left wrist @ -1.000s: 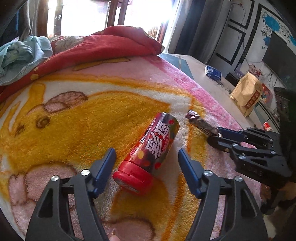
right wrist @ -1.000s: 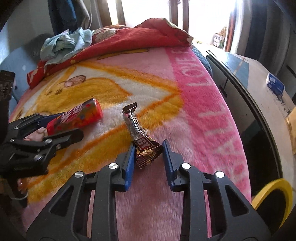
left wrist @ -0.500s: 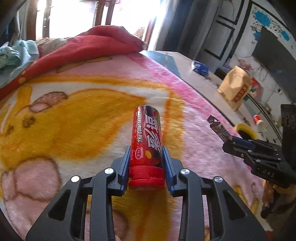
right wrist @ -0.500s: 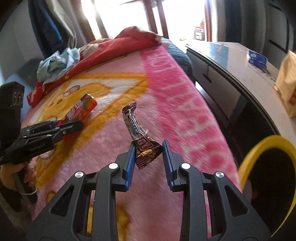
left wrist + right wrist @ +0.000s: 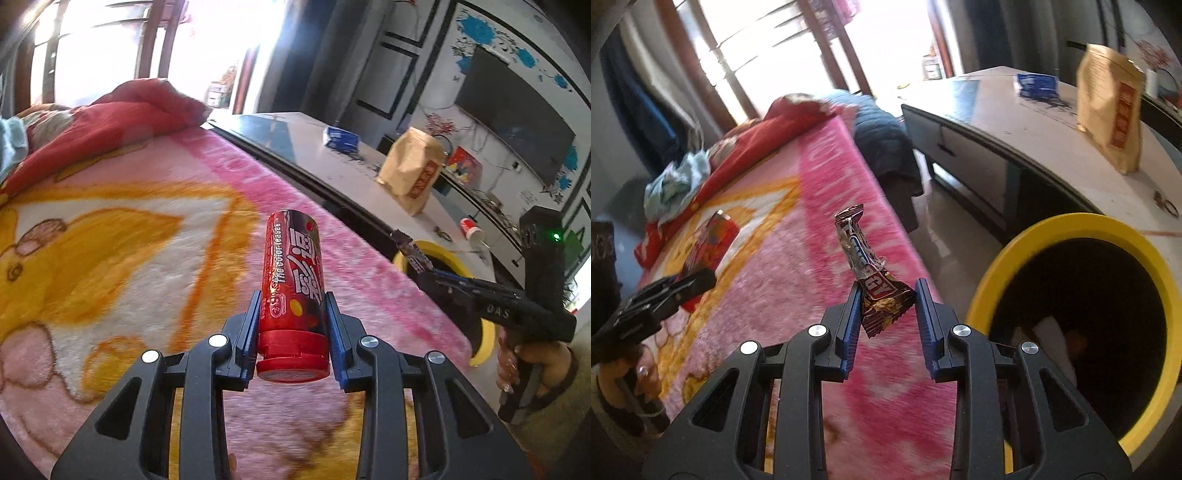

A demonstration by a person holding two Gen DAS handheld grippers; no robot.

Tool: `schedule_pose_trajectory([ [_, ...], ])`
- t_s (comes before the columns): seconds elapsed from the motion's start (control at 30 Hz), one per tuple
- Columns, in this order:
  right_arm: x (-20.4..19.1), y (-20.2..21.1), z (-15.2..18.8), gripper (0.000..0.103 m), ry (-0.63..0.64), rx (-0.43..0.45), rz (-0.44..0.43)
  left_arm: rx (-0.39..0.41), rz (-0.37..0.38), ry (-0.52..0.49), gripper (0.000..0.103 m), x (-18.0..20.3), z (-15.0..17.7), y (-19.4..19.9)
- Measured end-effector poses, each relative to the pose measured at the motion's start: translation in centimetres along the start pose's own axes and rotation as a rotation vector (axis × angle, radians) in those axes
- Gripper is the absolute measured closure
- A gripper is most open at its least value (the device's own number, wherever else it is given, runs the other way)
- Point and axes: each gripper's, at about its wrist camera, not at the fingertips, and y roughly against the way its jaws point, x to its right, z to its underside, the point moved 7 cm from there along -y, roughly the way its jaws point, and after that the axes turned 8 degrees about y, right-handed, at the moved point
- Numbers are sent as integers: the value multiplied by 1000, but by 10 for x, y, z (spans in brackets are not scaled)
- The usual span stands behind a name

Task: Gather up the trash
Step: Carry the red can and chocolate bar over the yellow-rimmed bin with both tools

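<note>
Bed edge (image 5: 886, 206) beside yellow-rimmed bin (image 5: 1052, 225), wrapper (image 5: 875, 280) above edge.

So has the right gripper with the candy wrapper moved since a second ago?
Yes. The right gripper, shut on the candy wrapper, has swung right, off the pink blanket toward the yellow-rimmed bin, now beside it.

The left gripper (image 5: 291, 332) is hanging over the bed (image 5: 129, 229), with the tube (image 5: 293, 284) sitting between its jaws and pointing toward 12 o'clock. At 3 o'clock the right gripper (image 5: 886, 314) is holding the wrapper (image 5: 873, 277) above the bed's edge. The bin (image 5: 1015, 266) is sitting on the floor at its 3 o'clock, just beside the bed. Behind the bin, the surface (image 5: 1015, 122) is carrying a paper bag (image 5: 1112, 110) and a small packet (image 5: 1036, 85).
</note>
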Motion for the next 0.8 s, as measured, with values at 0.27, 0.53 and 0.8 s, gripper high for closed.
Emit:
schedule_pose_trajectory([
  [0.27, 40, 26, 5, 81, -83, 46, 57, -4, 56, -67, 72, 42, 6, -1],
  [0.53, 71, 50, 12, 81, -141, 84, 114, -10, 100, -128, 72, 77, 11, -3],
  [0.8, 94, 66, 23, 81, -191, 104, 168, -22, 136, -184, 72, 108, 18, -7],
])
